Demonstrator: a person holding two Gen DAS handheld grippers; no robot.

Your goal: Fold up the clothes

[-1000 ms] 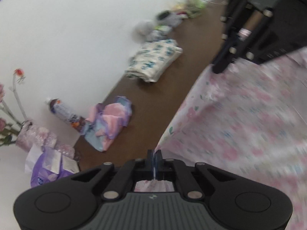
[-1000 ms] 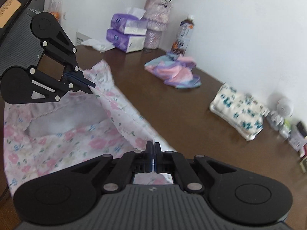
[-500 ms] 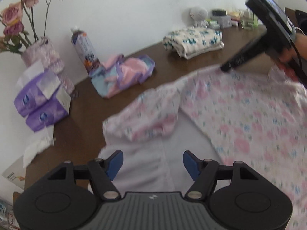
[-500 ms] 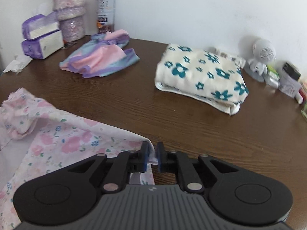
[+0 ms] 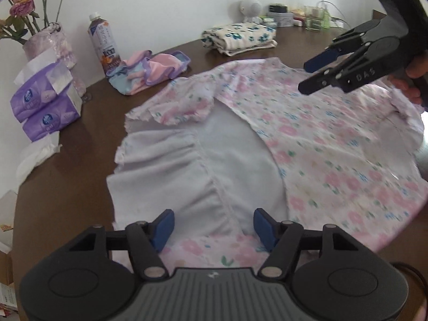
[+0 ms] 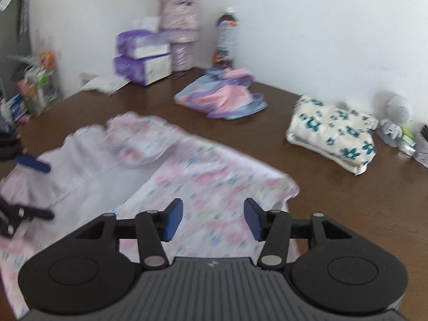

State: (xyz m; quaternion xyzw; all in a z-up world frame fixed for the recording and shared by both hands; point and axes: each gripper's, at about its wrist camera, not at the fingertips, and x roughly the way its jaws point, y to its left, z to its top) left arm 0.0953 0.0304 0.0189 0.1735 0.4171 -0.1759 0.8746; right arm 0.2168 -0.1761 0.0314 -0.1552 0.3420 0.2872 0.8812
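A pink floral garment (image 5: 307, 144) lies spread across the dark wood-grain counter (image 5: 67, 187), part of its pale, gathered inner lining turned face up and one ruffled sleeve folded over near the middle. The left tongs (image 5: 214, 226), blue pads well apart and closing, hover over the garment's near hem with only loose cloth beneath and nothing pinched. The right tongs (image 6: 213, 219), jaws opening, hang above the garment's far corner, also gripping nothing; in the left view they show side-on (image 5: 315, 73), held by a hand (image 5: 412, 80) at the frame's edge. Bare counter runs between the garment and the back wall, where a crumpled pink and lilac cloth (image 5: 149, 69) and a neatly folded cream bundle with teal flowers (image 5: 238, 38) sit well apart. A drink bottle (image 5: 103, 45), stacked purple tissue packs (image 5: 45, 104) and a vase of roses (image 5: 48, 45) crowd the corner against the plain white wall. The right view is blurred.
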